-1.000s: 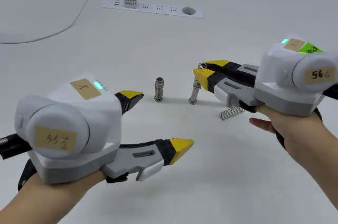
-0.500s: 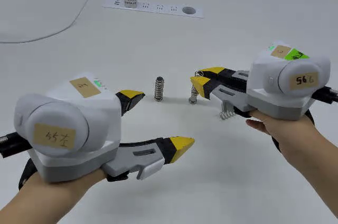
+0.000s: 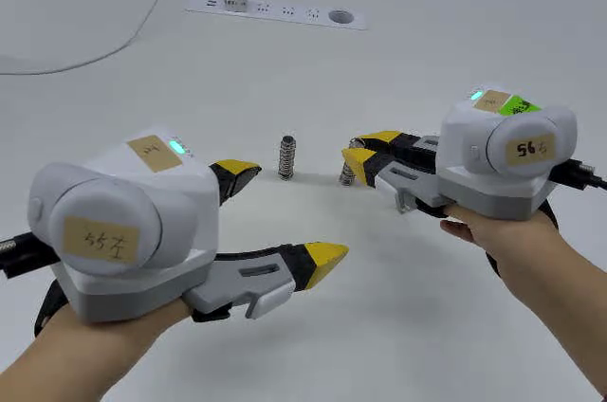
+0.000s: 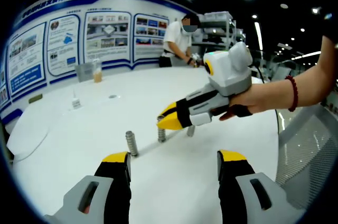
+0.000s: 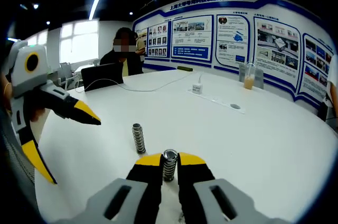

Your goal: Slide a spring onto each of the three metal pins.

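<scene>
Two metal pins stand on the white table. The left pin (image 3: 286, 157) (image 5: 139, 138) (image 4: 131, 143) stands free and wears a spring. The right pin (image 3: 348, 175) (image 5: 169, 165) (image 4: 161, 136) also carries a spring, and its top sits between the jaws of my right gripper (image 3: 360, 148) (image 5: 169, 161) (image 4: 168, 121), which look shut on that spring. My left gripper (image 3: 285, 214) (image 4: 173, 159) hovers open at the near left with nothing between its yellow fingertips (image 3: 325, 257). A small grey piece (image 4: 190, 130) lies under the right gripper; I cannot tell what it is.
A white power strip (image 3: 275, 13) (image 5: 211, 99) with a plug and cable lies at the table's far edge. A person (image 5: 124, 49) sits behind a laptop across the table, and another person (image 4: 177, 39) stands at its end. A cup (image 5: 249, 81) stands far off.
My right gripper has come lower and to the left over the right pin. The loose spring that lay beside it is now hidden behind it. My left gripper has stayed put.
</scene>
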